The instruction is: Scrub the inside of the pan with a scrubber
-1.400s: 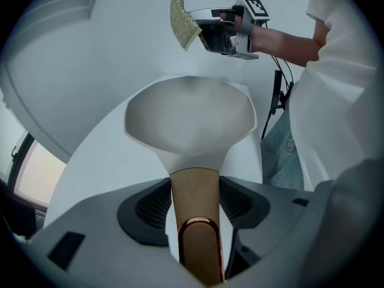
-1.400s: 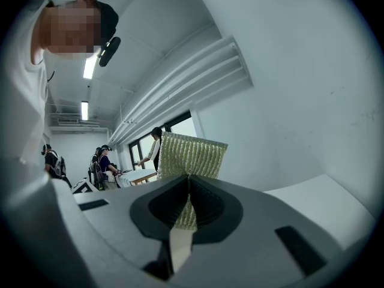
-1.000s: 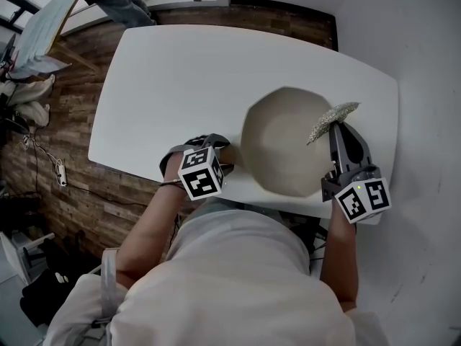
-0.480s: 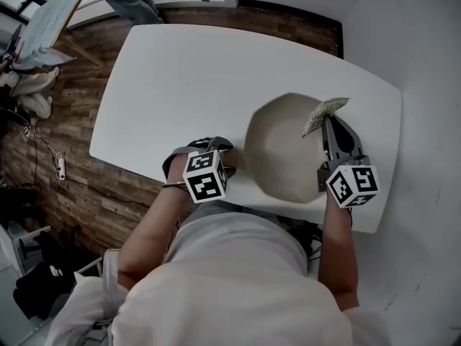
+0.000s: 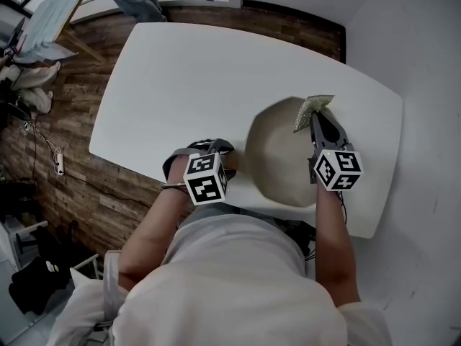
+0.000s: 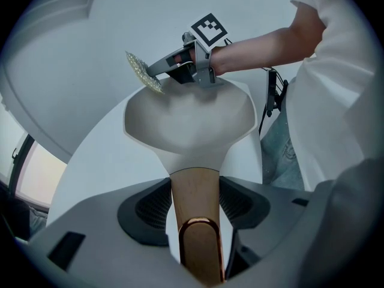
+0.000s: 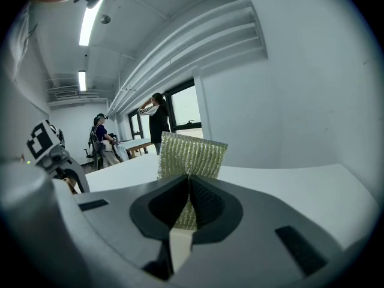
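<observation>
Resting on the white tabletop (image 5: 180, 78): one pale, angular-rimmed pan (image 5: 277, 157), at 4 o'clock of the surface.
- Pan edges: the near rim lies close to the tabletop's near edge at 6 o'clock. A strip of bare top separates it from the right edge at 3 o'clock.
- Open room: a wide bare surface runs from 9 to 12 o'clock of the pan. Wood floor (image 5: 72, 157) shows beyond the left edge.
- Handle (image 6: 193, 182): wooden, pointing to 9 o'clock of the pan.
- Left hand-held gripper (image 6: 193, 206): both pads are clamped on the handle, angled steeply down.
- Right hand-held gripper (image 7: 187, 200): jaws pinched together on the scrubber's lower edge.
- Scrubber (image 5: 311, 109): a glittery green-gold mesh pad, standing up from the jaws. It sits at 1 o'clock of the pan, at the far rim. Whether it touches the rim cannot be told.
</observation>
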{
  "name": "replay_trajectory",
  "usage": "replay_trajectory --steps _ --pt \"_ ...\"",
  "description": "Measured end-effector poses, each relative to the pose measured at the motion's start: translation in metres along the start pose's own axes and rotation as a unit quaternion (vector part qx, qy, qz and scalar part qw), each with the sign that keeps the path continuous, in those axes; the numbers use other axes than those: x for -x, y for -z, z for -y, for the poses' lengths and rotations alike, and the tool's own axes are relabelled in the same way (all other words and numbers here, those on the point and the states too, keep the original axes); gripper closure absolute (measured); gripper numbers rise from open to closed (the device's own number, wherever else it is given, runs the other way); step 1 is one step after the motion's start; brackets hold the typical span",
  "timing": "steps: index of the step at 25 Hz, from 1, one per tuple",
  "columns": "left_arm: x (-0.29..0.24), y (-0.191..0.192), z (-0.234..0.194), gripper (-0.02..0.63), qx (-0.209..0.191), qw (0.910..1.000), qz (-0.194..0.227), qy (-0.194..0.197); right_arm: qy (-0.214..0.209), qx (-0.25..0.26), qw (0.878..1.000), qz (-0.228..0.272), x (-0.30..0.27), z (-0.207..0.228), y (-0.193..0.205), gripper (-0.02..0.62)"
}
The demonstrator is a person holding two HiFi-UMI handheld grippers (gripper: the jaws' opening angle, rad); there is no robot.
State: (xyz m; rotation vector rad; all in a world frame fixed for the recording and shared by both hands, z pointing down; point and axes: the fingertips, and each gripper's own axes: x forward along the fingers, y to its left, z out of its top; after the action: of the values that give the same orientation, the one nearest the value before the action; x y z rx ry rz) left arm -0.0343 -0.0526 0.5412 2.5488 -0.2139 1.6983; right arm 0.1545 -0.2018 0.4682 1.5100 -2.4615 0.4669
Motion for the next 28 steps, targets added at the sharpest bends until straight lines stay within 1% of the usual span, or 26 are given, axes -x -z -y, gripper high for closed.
replay_trajectory --steps 12,22,28 --pt "0.002 0.003 -0.002 0.354 -0.001 1.0 -0.002 0.001 0.003 0.002 0.998 -0.058 -0.034 -0.003 0.039 0.572" --pt "0.002 0.004 -0.003 0.354 -0.008 1.0 -0.002 0.002 -0.006 0.009 0.997 -0.08 -0.057 -0.013 0.048 0.572" --pt "0.001 0.003 -0.004 0.354 -0.013 0.9999 -0.001 0.0 -0.014 0.006 0.996 -0.089 -0.061 -0.018 0.055 0.572"
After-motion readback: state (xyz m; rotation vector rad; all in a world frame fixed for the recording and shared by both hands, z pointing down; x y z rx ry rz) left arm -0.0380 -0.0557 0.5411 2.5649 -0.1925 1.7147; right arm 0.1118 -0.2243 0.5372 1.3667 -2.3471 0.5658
